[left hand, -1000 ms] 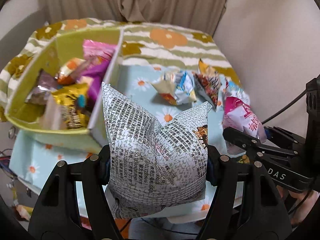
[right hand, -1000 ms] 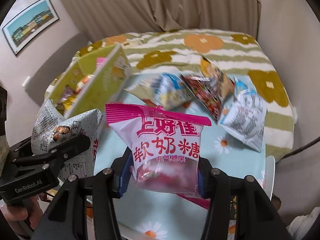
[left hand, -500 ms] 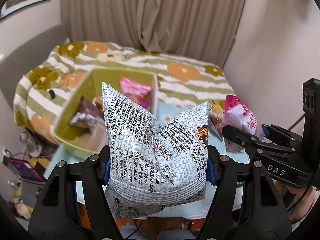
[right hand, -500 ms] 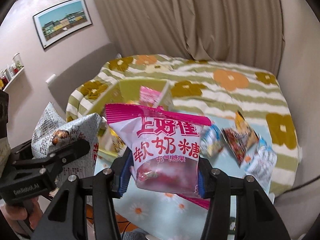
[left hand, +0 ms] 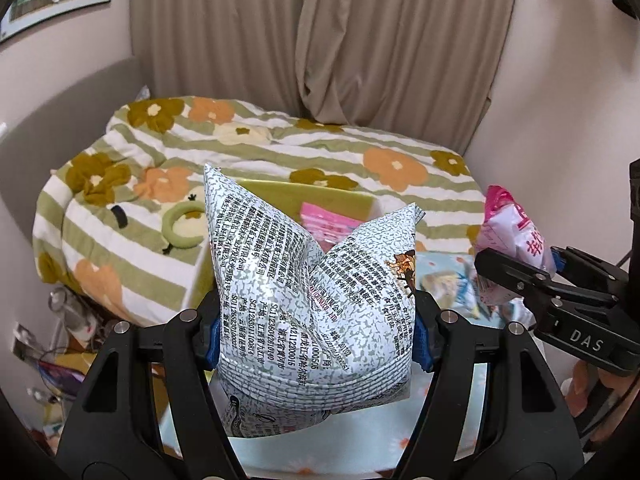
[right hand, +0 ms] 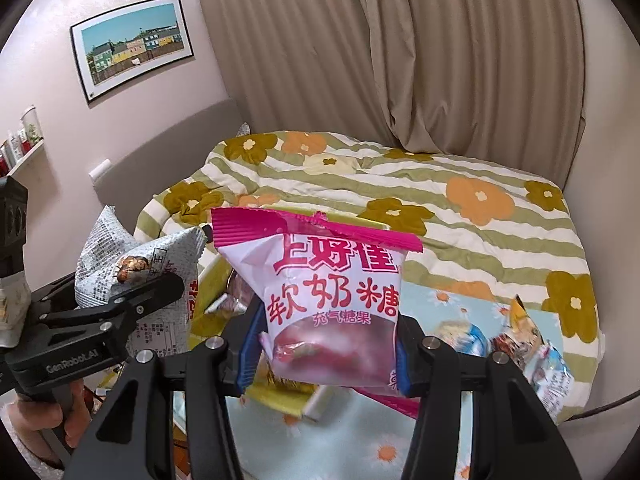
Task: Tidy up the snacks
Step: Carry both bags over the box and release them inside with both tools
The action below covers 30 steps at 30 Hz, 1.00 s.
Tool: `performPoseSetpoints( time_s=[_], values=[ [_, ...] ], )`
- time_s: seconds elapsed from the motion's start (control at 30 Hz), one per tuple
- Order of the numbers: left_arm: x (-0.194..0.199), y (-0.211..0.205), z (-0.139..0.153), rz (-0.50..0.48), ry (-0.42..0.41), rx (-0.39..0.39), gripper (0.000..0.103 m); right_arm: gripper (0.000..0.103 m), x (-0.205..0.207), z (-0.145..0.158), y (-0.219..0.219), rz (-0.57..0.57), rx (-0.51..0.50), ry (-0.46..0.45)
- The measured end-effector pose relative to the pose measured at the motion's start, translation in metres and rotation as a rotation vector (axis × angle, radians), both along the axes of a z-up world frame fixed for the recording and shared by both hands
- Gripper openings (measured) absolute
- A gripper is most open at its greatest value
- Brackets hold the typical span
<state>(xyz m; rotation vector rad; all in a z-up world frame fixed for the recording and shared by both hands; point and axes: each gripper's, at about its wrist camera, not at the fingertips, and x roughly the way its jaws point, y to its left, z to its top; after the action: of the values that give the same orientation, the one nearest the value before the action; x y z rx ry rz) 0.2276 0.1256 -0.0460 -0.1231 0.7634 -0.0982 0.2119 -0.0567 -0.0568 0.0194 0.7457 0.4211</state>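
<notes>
My left gripper (left hand: pixel 316 332) is shut on a silver printed snack bag (left hand: pixel 312 300) and holds it up above the table; the bag also shows in the right wrist view (right hand: pixel 136 264). My right gripper (right hand: pixel 324 360) is shut on a pink candy bag (right hand: pixel 332 292), which also shows at the right edge of the left wrist view (left hand: pixel 516 236). A yellow-green box (left hand: pixel 320 192) with a pink packet (left hand: pixel 324 222) inside sits behind the silver bag, mostly hidden; in the right wrist view its front wall (right hand: pixel 280 398) lies below the pink bag.
Several loose snack packets (right hand: pixel 520 340) lie on the light-blue daisy tablecloth (right hand: pixel 460 308) at the right. A bed with a striped flowered quilt (left hand: pixel 280 152) stands behind the table. Curtains (left hand: pixel 320 40) and walls close the room. Clutter (left hand: pixel 48 360) lies on the floor, left.
Both grippers have risen and tilted up with their bags still held. The box and the table's packets have dropped lower in view, and more bed and curtain show.
</notes>
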Motion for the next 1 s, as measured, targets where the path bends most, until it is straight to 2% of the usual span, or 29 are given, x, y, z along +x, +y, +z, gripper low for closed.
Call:
performPoseSetpoints(
  time_s=[0.37, 0.6, 0.7, 0.73, 0.9, 1.0],
  values=[
    [0.125, 0.053, -0.058, -0.061, 0.121, -0.043, 0.065, 0.048, 0.074, -0.032, 0.058, -0.078, -0.023, 0.091],
    [0.175, 0.058, -0.092, -0.089, 0.194, -0.030, 0.066, 0.048, 0.112, -0.050, 0.077, -0.133, -0.031, 0.138],
    [0.185, 0.059, -0.102, -0.082, 0.217, -0.011, 0.087, 0.048, 0.122, -0.055, 0.081, -0.141, -0.036, 0.155],
    [0.187, 0.058, -0.105, -0.074, 0.219, 0.004, 0.101, 0.048, 0.124, -0.057, 0.082, -0.141, -0.037, 0.160],
    [0.185, 0.057, -0.114, -0.040, 0.227, 0.062, 0.103, 0.048, 0.132, -0.063, 0.079, -0.125, -0.046, 0.180],
    [0.176, 0.060, -0.114, -0.008, 0.239, 0.069, 0.103, 0.048, 0.137, -0.068, 0.076, -0.095, -0.039, 0.199]
  ],
)
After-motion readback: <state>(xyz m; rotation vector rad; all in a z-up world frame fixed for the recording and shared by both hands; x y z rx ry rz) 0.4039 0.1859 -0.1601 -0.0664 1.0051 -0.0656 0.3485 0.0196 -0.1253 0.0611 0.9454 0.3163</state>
